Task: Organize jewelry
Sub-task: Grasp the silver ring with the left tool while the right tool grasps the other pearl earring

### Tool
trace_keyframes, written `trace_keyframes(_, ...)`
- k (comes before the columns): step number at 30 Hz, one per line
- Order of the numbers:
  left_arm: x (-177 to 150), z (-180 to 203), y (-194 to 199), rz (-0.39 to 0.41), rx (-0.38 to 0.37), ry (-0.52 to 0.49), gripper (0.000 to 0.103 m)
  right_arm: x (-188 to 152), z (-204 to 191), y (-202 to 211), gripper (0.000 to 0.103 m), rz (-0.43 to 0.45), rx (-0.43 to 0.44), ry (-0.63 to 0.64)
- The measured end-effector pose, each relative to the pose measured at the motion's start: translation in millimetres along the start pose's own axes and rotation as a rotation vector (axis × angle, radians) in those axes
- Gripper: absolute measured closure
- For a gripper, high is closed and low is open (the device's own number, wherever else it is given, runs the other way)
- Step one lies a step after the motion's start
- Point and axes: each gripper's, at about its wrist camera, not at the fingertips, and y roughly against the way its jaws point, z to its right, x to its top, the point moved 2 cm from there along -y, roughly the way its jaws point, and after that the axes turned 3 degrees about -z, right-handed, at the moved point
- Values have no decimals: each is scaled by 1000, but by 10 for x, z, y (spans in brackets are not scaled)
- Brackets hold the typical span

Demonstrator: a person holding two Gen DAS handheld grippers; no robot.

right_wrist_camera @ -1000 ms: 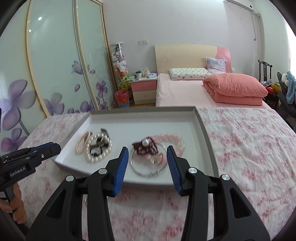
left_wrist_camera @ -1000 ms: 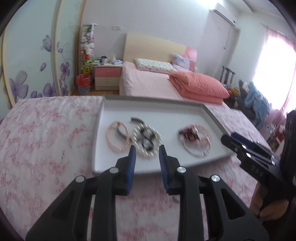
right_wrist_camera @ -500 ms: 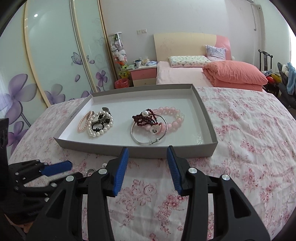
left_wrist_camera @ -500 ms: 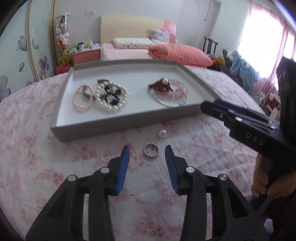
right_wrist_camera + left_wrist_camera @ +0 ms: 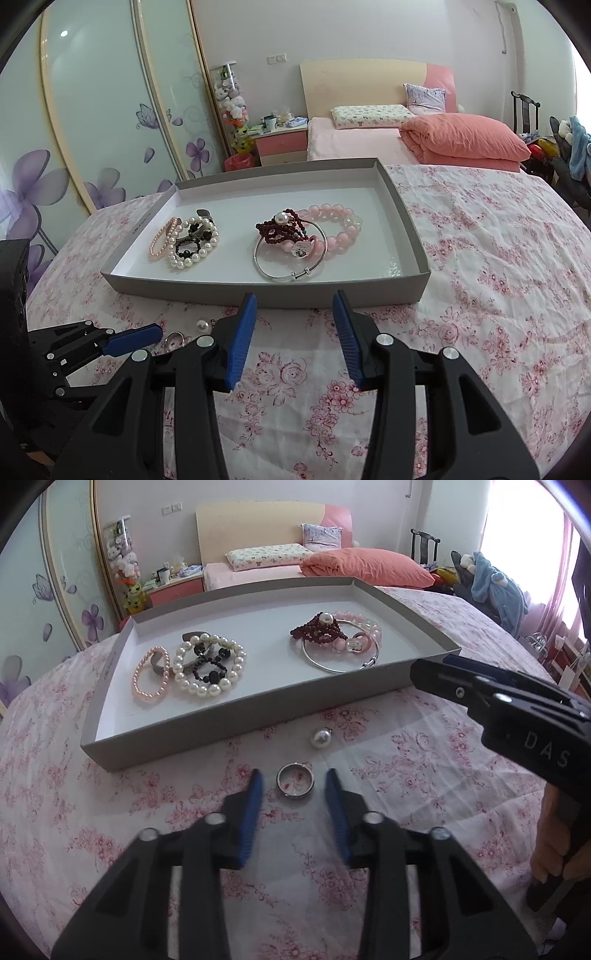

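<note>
Straddling a silver ring [image 5: 296, 785] on the flowered bedspread [image 5: 406, 775], the left gripper [image 5: 294, 788] has one blue finger either side of the band; its jaws have just been closing, yet a gap shows on each side, so nothing is pinched. A loose pearl [image 5: 320, 738] lies just beyond the ring, near the front wall of the grey tray [image 5: 177, 747]. Inside the tray, toward its left end, a pink bead bracelet [image 5: 149, 674] touches a white pearl bracelet [image 5: 207, 672] with black beads lying over it; toward the right end, a dark red bead strand [image 5: 317, 631], a pink bead bracelet and a silver bangle [image 5: 332, 664] overlap. The right gripper [image 5: 294, 314] hangs before the tray's front wall, fingers parted and empty, with a hand [image 5: 554, 845] on its grip.
</note>
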Motion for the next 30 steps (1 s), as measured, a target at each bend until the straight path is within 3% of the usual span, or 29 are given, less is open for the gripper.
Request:
trace_keyframes(2, -6, -13, 7, 1, 2, -3, 81, 0, -1, 0, 59, 0, 0, 1)
trace_keyframes(8, -65, -239, 67, -8, 19, 47, 81, -13, -23, -3, 59, -7, 8, 11)
trace_keyframes(19, -236, -962, 222, 5, 103, 228, 81, -127, -446, -112, 59, -81, 69, 131)
trace_keyframes(30, -268, -991, 244, 20, 103, 251, 81, -155, -722, -344, 73, -167, 74, 174)
